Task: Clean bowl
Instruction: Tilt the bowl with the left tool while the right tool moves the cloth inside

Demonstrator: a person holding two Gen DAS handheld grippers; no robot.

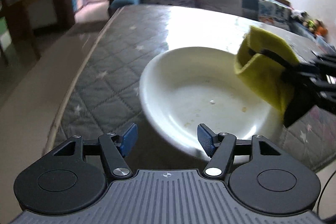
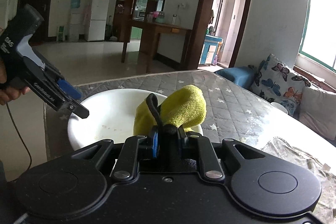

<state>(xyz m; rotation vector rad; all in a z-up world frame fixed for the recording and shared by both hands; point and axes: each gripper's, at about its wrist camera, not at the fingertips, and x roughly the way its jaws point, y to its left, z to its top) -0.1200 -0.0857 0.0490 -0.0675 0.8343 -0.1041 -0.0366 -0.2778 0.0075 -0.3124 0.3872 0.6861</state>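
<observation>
Left hand-held gripper (image 1: 167,140): blue pads (image 1: 129,139) spread wide apart, nothing between them. The near rim of the bowl (image 1: 168,81) lies just ahead of and partly between the spread fingers; contact cannot be confirmed from either view.

Right hand-held gripper (image 2: 167,135): fingers pressed together, pinching a yellow cloth (image 2: 184,108) with a black strap loop (image 2: 152,101) standing up beside it. The cloth bulges forward from the fingers and hangs over the bowl's right side, above the inner wall.

Bowl (image 2: 105,106): white, wide and shallow, upright on the worktop (image 2: 231,102), near its front-left corner. Contents: a few small brownish specks and one pale droplet on the floor of the bowl; otherwise bare white surface.

Worktop is covered by a grey quilted cloth with white stars, under a glossy sheet that glares beyond the bowl.

Writing: white lettering on the left hand-held gripper's body in the right wrist view, too small and tilted to read reliably.

Beyond the bowl, past the worktop's far edge: a butterfly-print cushion (image 2: 277,81).
</observation>
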